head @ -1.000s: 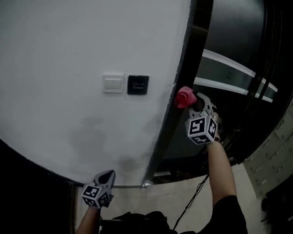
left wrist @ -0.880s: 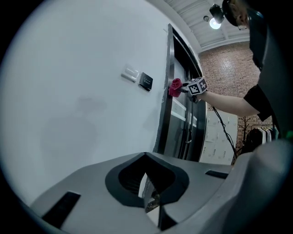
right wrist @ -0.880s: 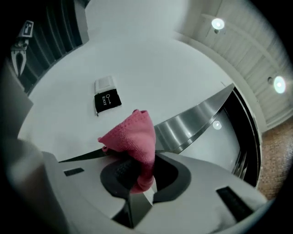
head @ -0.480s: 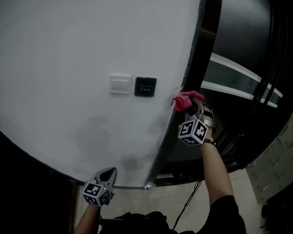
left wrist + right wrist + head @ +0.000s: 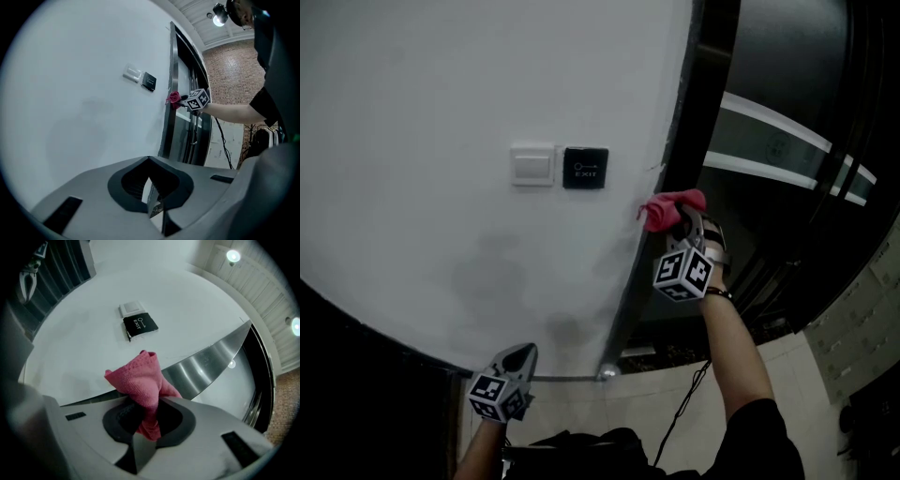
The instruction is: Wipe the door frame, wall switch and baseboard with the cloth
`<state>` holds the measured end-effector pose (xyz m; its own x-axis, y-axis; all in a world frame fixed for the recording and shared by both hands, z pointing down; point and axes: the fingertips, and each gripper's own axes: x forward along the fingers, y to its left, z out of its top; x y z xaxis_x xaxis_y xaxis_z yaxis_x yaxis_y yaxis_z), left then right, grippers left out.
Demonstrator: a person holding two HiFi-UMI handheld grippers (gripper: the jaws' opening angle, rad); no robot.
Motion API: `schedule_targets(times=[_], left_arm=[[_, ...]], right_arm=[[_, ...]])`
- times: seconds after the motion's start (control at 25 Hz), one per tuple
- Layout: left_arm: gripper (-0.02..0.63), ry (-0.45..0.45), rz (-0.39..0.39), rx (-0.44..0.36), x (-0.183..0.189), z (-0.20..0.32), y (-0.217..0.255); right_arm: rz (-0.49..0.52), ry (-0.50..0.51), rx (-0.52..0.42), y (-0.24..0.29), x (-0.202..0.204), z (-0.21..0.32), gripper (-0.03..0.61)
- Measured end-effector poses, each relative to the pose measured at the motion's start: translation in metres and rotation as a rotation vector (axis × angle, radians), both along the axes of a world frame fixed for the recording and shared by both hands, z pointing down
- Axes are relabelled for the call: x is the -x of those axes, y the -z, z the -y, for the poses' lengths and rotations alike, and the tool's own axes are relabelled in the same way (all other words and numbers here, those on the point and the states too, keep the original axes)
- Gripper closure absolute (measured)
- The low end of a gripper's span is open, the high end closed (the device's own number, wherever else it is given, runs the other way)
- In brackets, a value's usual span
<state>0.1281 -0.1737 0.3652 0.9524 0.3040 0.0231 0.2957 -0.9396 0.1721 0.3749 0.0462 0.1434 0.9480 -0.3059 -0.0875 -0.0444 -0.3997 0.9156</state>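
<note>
right claw (image 5: pixel 683 224) pinches pink cloth (image 5: pixel 668 208) at door frame (image 5: pixel 692 112); left claw (image 5: pixel 521 355) closed, empty.

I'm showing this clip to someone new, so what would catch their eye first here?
The pink cloth stands out, bunched in the right gripper and held up at the dark door frame. Left of it, on the white wall, a white switch and a black exit button sit side by side.
</note>
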Motion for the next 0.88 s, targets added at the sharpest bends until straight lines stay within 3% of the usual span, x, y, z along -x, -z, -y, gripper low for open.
schedule_targets(times=[0.88], left_arm=[[0.621,-0.007,0.060,0.035,0.005,-0.007,-0.025]], right_arm=[[0.141,-0.009,0.049,-0.093,-0.004,-0.002,0.520]])
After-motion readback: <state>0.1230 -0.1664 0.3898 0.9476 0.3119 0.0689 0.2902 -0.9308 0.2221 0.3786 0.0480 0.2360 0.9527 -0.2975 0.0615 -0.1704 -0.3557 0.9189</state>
